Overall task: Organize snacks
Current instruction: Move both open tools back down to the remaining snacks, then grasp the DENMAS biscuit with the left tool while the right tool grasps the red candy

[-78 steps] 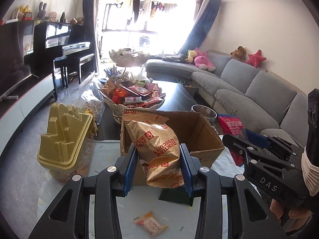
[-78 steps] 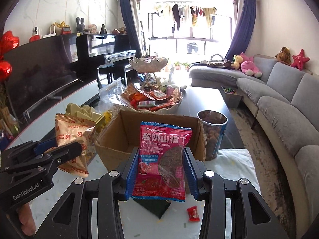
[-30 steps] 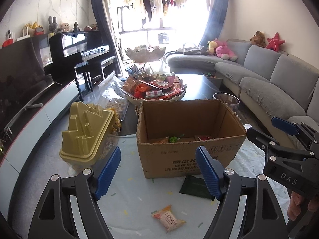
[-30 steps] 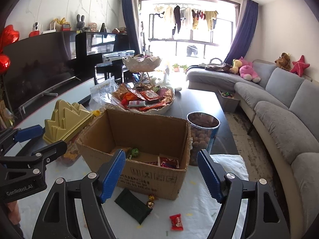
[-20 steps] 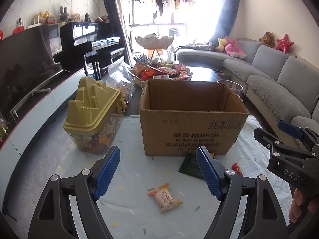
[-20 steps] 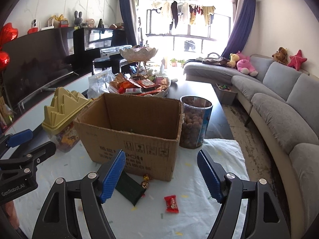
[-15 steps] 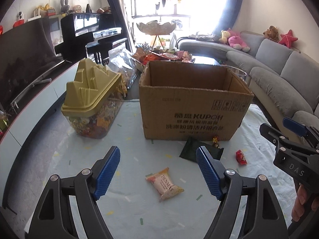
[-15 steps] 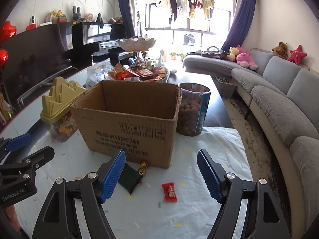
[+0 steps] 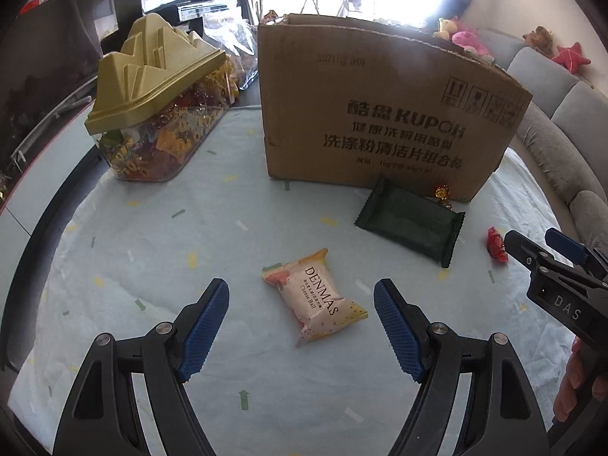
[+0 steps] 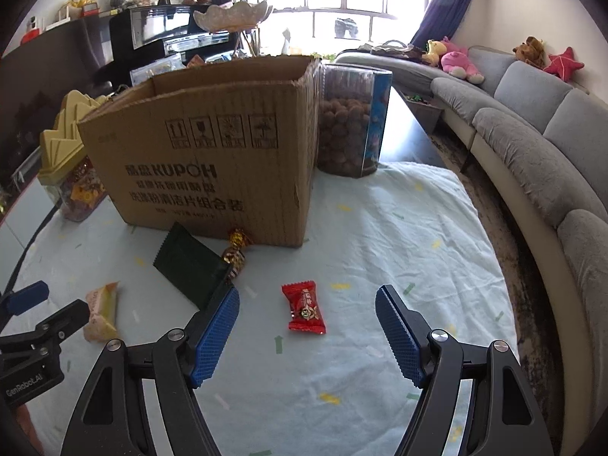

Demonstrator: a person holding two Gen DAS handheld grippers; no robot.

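A cardboard box [image 9: 383, 114] stands open-topped on the pale tablecloth [image 9: 152, 266]. In front of it lie a dark green packet [image 9: 410, 220], a gold-wrapped candy [image 9: 441, 192], a red candy [image 9: 496, 244] and a pale "DENMAS" cheese-ball packet [image 9: 317, 296]. My left gripper [image 9: 302, 315] is open just above the cloth, with the cheese-ball packet lying between its blue pads, untouched. My right gripper [image 10: 307, 326] is open too, low over the red candy [image 10: 304, 307], which lies between its pads. The green packet [image 10: 192, 266] and gold candy [image 10: 235, 250] sit just left of it.
A clear snack jar with a gold mountain-shaped lid [image 9: 155, 102] stands left of the box. A clear tub of brown balls [image 10: 353, 121] stands behind the box's right corner. A grey sofa [image 10: 532, 133] runs along the right. A person's hand [image 9: 577, 387] holds the right gripper's handle.
Both grippers have come down from above the box toward the cloth in front of it. The earlier held snack bags are gone from the jaws, which stand open and unchanged in width.
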